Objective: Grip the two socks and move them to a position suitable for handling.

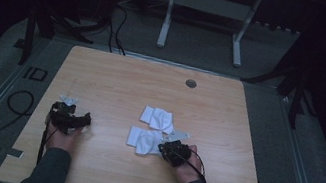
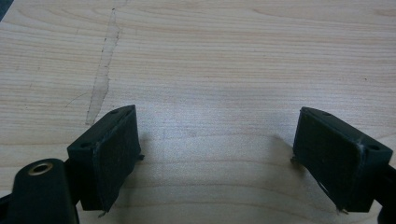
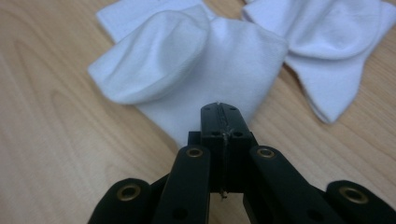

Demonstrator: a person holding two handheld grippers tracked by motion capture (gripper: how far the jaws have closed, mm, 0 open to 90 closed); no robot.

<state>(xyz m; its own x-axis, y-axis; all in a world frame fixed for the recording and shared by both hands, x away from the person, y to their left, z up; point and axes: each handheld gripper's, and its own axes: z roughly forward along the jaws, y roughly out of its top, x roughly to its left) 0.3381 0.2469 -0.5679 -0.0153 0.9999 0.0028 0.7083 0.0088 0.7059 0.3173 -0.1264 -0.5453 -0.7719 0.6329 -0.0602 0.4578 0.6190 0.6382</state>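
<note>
We see two white socks (image 1: pixel 154 130) lying mid-bench (image 1: pixel 116 83), the nearer sock (image 3: pixel 187 79) just ahead of the right hand-held gripper (image 3: pixel 221 119), whose jaws are pressed together at its edge; we cannot tell if cloth is pinched. Our left hand-held gripper (image 2: pixel 215 154) rests well apart to the left, jaws spread wide over bare wood, holding nothing.

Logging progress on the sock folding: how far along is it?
Both white socks lie folded on the table: the far sock and the near sock. The right gripper, jaws closed, sits at the near sock's edge; a grip can't be confirmed. The left gripper is open over bare wood. Pairing looks left.
</note>
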